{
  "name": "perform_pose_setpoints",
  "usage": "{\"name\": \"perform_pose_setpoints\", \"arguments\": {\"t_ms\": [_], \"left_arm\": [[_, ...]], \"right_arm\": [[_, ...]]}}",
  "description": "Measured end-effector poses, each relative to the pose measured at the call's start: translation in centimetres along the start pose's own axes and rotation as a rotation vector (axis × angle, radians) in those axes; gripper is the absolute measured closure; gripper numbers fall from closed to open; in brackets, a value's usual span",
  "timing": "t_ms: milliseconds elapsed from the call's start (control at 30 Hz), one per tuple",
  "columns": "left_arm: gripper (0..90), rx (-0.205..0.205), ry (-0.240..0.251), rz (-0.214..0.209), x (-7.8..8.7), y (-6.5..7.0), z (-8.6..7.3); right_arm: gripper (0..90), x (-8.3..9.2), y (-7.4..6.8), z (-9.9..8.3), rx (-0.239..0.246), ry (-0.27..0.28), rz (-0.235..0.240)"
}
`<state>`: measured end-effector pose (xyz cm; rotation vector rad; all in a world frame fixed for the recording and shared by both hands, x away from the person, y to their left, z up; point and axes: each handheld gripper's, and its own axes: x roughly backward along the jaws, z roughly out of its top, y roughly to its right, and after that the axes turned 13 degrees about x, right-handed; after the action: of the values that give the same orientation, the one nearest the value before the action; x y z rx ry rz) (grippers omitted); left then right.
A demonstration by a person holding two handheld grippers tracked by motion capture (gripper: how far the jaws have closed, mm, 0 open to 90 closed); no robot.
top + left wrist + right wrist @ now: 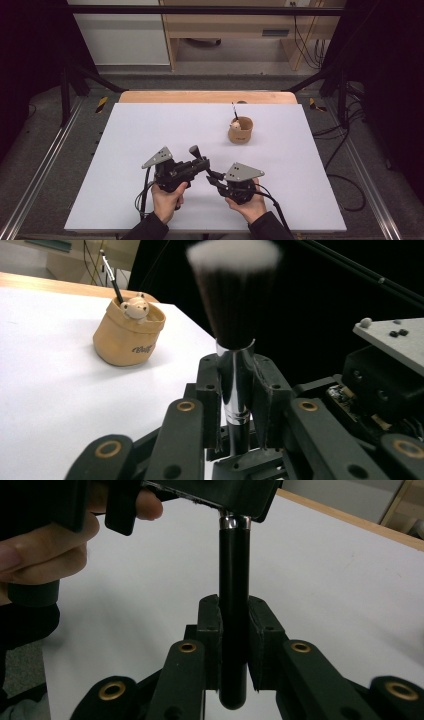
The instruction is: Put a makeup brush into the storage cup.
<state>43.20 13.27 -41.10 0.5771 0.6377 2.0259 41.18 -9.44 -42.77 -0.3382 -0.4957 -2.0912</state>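
Observation:
A makeup brush with a dark, pale-tipped head, a silver ferrule and a black handle is held over the near middle of the white table. My left gripper is shut on the ferrule, with the bristles rising above its jaws. Just right of it, my right gripper is shut on the black handle, whose rounded end pokes out below the pads. The left gripper's body and the hand that carries it sit close above.
A tan fabric cup stands at the back right of the table, apart from both grippers. It holds a small bear figure and a thin dark brush. A wooden edge runs along the table's far side.

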Motion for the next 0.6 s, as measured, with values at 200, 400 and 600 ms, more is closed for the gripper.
{"name": "perform_pose_setpoints", "arguments": {"t_ms": [200, 400, 600], "left_arm": [[76.8, -0.013, 0.001, -0.002, 0.05, 0.20, 0.01], [77.0, -0.047, 0.004, 0.039, 0.29, 0.24, 0.18], [77.0, -0.088, -0.003, 0.084, 0.32, 0.47, 0.22]], "right_arm": [[78.6, -0.01, -0.04, 0.03, -0.001, 0.001, 0.000], [60.1, 0.05, 0.00, 0.11, -0.012, -0.001, -0.010], [46.2, 0.32, 0.33, 0.26, -0.025, 0.001, -0.045]]}}
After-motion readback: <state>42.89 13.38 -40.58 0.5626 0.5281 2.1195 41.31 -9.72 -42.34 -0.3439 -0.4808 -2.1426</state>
